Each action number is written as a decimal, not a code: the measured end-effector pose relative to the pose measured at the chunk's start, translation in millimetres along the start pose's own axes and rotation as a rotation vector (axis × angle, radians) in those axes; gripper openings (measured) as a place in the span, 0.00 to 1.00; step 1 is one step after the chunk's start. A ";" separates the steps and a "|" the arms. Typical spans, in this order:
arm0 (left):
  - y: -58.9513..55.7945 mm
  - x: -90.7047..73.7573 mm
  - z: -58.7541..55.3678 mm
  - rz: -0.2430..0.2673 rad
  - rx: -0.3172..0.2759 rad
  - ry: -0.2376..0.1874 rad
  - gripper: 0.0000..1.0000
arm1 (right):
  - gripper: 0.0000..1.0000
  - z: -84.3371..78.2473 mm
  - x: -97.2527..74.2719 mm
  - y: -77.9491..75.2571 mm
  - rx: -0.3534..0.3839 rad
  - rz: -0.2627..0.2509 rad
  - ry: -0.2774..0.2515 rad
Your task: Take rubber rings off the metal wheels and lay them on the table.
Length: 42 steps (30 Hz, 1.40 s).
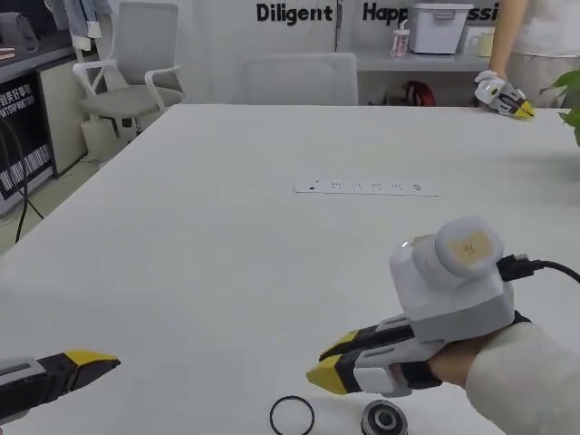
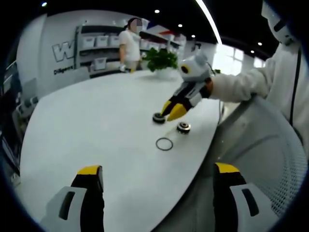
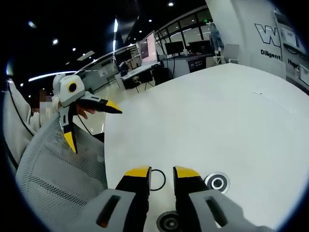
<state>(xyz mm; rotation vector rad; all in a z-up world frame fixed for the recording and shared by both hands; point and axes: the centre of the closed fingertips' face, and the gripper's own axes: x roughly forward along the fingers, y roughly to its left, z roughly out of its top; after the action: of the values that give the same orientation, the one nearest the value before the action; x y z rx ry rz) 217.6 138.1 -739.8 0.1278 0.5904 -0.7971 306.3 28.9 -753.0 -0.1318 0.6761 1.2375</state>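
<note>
Right gripper point(image 1: 332, 361) hovers low over the white worktop point(image 1: 227, 254), jaws only narrowly parted, nothing between them. Just beside its tips a thin black rubber ring point(image 1: 292, 416) lies flat, a small round metal wheel point(image 1: 384, 419) next to it. Left gripper point(image 2: 158, 170): jaws spread wide, empty.

Head view: left gripper point(image 1: 91, 365) cut off at lower left. Wheel point(image 1: 384, 419) at desk's near edge clipped by frame bottom. Left gripper view: second wheel point(image 2: 158, 117) part-hidden behind right gripper point(image 2: 172, 112), its rim too small to resolve.
</note>
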 end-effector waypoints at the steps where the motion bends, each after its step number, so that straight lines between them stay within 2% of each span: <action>1: 0.0 -0.1 0.0 0.000 0.000 0.000 0.96 | 0.16 6.0 -3.1 0.1 -0.010 -0.003 -0.023; 3: 0.0 -0.1 -0.8 0.001 -0.001 0.004 0.96 | 0.17 17.6 -9.0 0.6 -0.044 -0.006 -0.070; 5: 0.0 -0.1 -1.4 0.000 0.000 0.008 0.96 | 0.18 26.4 -15.6 2.0 -0.045 -0.004 -0.105; 18: -1.2 0.7 -3.3 -0.002 0.005 0.023 0.95 | 0.22 63.3 -56.3 -12.4 -0.060 -0.086 -0.258; 23: -1.8 0.7 -1.4 -0.004 0.003 0.018 0.95 | 0.28 76.6 -70.5 -11.9 -0.069 -0.097 -0.316; 32: -5.7 -0.2 0.0 -0.009 0.018 0.035 0.96 | 0.39 87.0 -93.4 -12.4 -0.090 -0.122 -0.380; 42: -4.0 -5.9 1.1 -0.001 0.034 0.050 0.98 | 0.57 79.0 -120.7 -14.4 -0.069 -0.164 -0.411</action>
<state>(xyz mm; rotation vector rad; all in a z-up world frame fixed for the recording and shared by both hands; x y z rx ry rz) 212.1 138.7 -735.3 0.1790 0.6239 -0.8071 331.7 -40.7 -628.3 0.0122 0.2608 1.0863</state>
